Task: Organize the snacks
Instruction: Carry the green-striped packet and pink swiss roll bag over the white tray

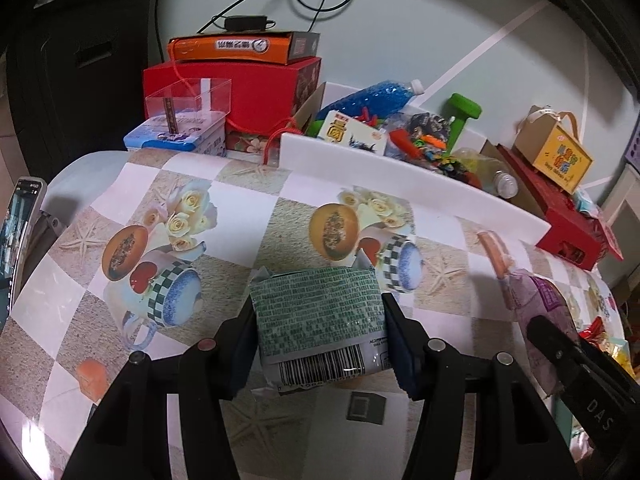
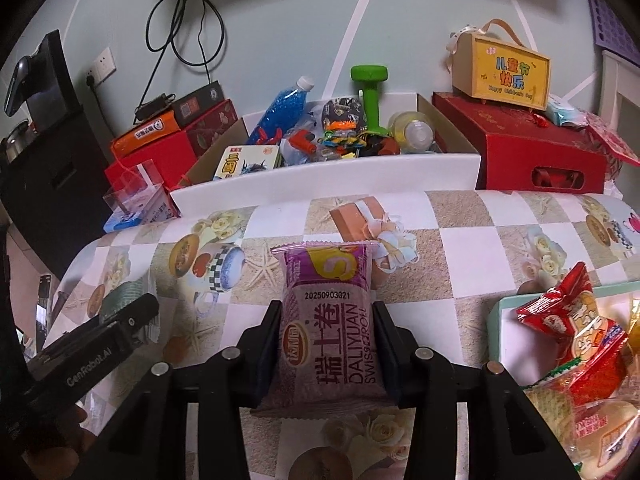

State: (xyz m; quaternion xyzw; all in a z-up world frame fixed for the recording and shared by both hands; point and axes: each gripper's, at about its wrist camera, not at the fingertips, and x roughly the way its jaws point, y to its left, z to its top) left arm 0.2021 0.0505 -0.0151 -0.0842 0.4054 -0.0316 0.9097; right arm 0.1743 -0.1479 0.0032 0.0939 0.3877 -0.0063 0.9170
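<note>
My left gripper (image 1: 320, 320) is shut on a green-printed snack packet (image 1: 320, 316) with a barcode at its near end, held a little above the patterned tablecloth (image 1: 224, 216). My right gripper (image 2: 326, 332) is shut on a purple Swiss roll packet (image 2: 330, 320), also lifted off the cloth. In the left wrist view the purple packet (image 1: 536, 312) and one right finger (image 1: 560, 348) show at the right edge. The left gripper with the green packet (image 2: 120, 300) appears at the left of the right wrist view. A pale green tray (image 2: 504, 308) at the right holds several red and yellow snack packets (image 2: 572, 328).
Behind the table stands a white-edged box (image 2: 320, 178) full of toys, a blue bottle (image 2: 280, 108) and a green dumbbell (image 2: 370, 92). Red gift boxes (image 2: 532, 152) and a yellow carry box (image 2: 504, 72) sit at the right. Stacked boxes (image 1: 240, 92) stand back left, and a phone (image 1: 16, 236) at the left edge.
</note>
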